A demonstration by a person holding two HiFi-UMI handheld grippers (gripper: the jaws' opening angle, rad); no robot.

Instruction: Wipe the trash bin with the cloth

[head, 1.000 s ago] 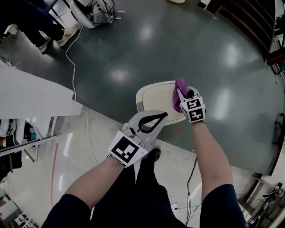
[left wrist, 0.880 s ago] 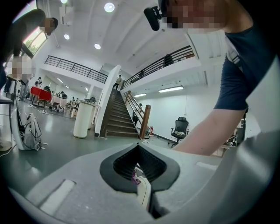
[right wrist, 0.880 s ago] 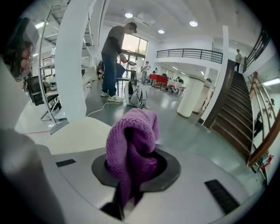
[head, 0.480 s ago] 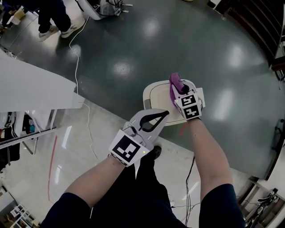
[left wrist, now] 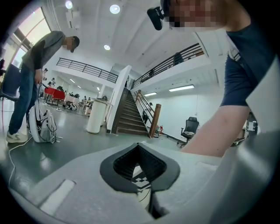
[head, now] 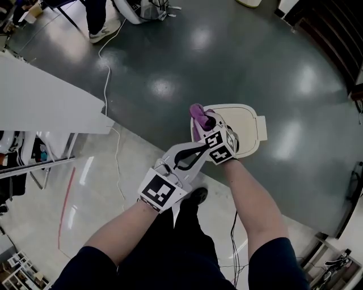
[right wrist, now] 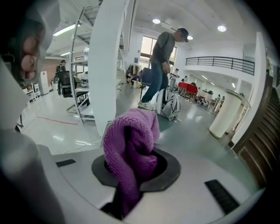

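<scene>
The trash bin (head: 250,122) shows from above as a cream lid with a white rim, standing on the dark floor. A purple knitted cloth (head: 197,117) lies against the lid's left edge, and my right gripper (head: 206,122) is shut on it. In the right gripper view the cloth (right wrist: 130,141) bulges out of the right gripper (right wrist: 136,162) and hangs between the jaws. My left gripper (head: 208,146) is shut and holds nothing, hovering just below and left of the right one. In the left gripper view the left gripper (left wrist: 140,148) has its jaws pressed together.
A white tabletop (head: 44,97) fills the left side, with a cable (head: 111,137) trailing across the floor beside it. A person's legs (head: 100,21) and a bag (head: 151,8) are at the top. A white column (right wrist: 109,65) stands close by.
My right gripper has carried the cloth leftward across the lid, from its right part to its left edge. The left gripper has stayed in place.
</scene>
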